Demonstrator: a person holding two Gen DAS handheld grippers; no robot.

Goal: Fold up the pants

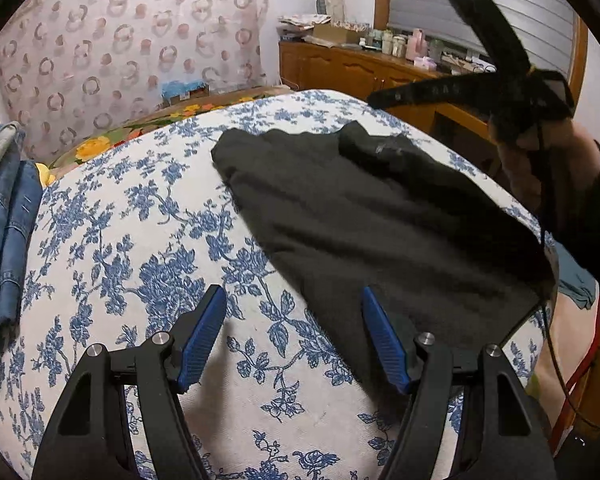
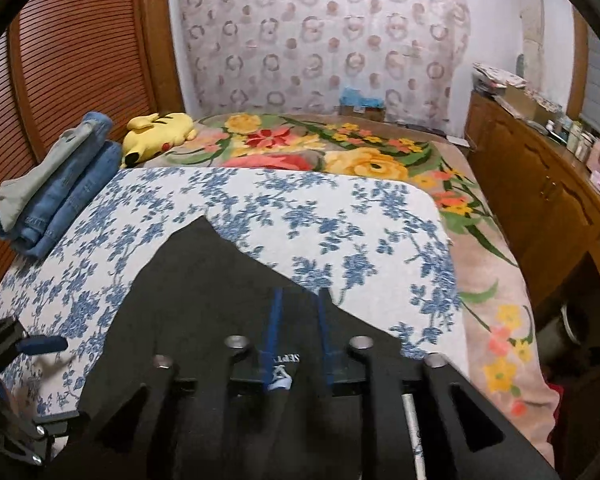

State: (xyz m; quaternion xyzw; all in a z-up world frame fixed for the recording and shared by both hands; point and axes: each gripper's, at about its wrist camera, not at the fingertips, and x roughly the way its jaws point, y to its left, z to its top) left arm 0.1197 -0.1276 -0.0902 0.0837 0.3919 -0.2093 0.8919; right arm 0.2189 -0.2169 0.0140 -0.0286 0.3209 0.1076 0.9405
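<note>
- The blue-flowered sheet (image 1: pixel 148 240) covers the bed.
- The black pants (image 1: pixel 380 216) lie on it, one edge lifted.
- The right gripper (image 2: pixel 298 320) pinches that fabric (fingers narrowly apart).
- The left gripper (image 1: pixel 292 336) hovers wide open, holding nothing.

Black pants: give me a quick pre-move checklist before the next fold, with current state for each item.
1. Right gripper clamped on the black pants: ok, fingers nearly closed with fabric between.
2. Left gripper ready to grasp: ok, open, holding nothing.
3. Left gripper at the pants edge: ok, right finger over fabric, other over the blue floral sheet.
4. Pants lying flat: not ok, a bunched hump at the far end.
5. Folded jeans clear of fold area: ok.
6. Grip depth: cannot tell.
</note>
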